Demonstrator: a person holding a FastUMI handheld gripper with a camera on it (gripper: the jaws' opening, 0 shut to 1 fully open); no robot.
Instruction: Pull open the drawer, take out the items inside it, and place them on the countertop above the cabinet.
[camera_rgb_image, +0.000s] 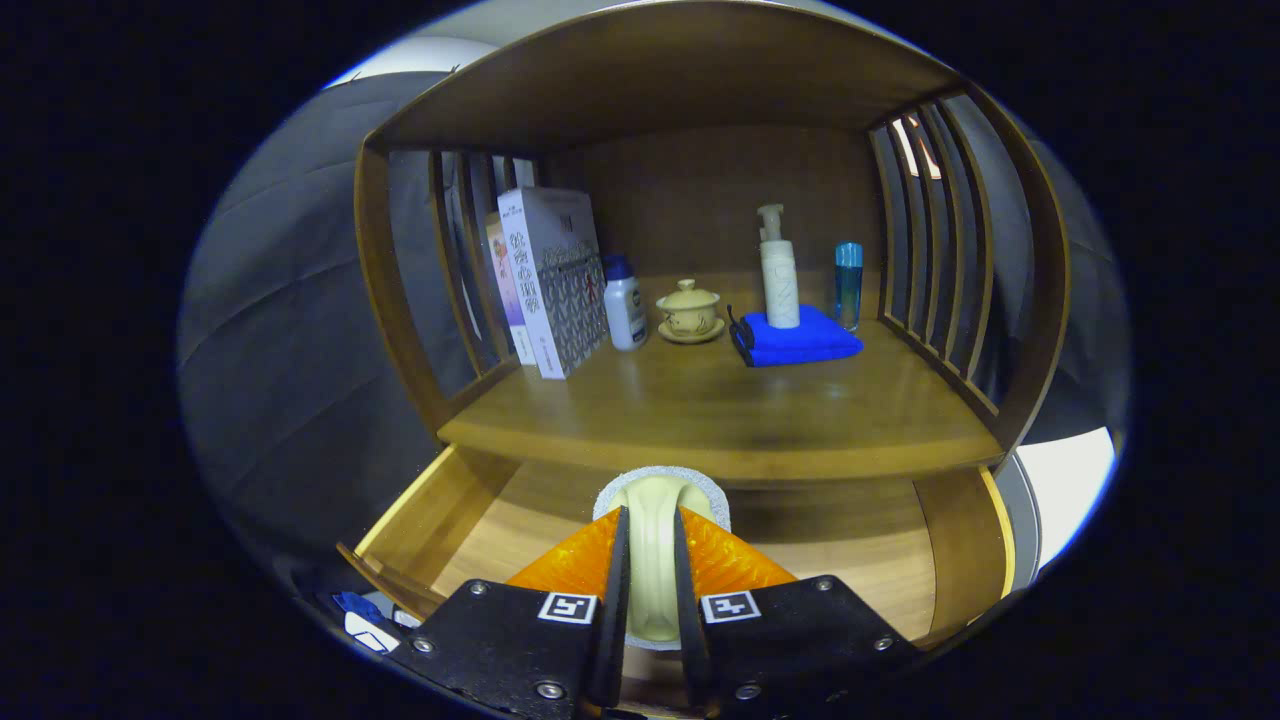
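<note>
My fingers (651, 560) are clamped on a cream ring-shaped item (652, 545), both sides pressing it, held edge-on btwn them. Looks smooth, rounded, pale cream w/ a groove down its rim; a grey-white speckled edge shows around its far side, can't tell what that part is. It sits above the open drawer (470, 520), just in front of the desk's front edge.

Drawer is pulled out below the desk (700, 420), light wood bottom, plain wood side walls L and R.

Desk top: dark brown wood, slatted side rails, wood roof above. On it, well beyond my fingers, L to R: two upright boxes (545, 280) against the left slats, a small white bottle w/ blue cap (624, 302) just beside them, a cream lidded cup on saucer (689, 310), a folded blue cloth (797, 338) w/ a white pump bottle (779, 272) standing on its back part, a slim blue bottle (848, 270) near the right slats.
</note>
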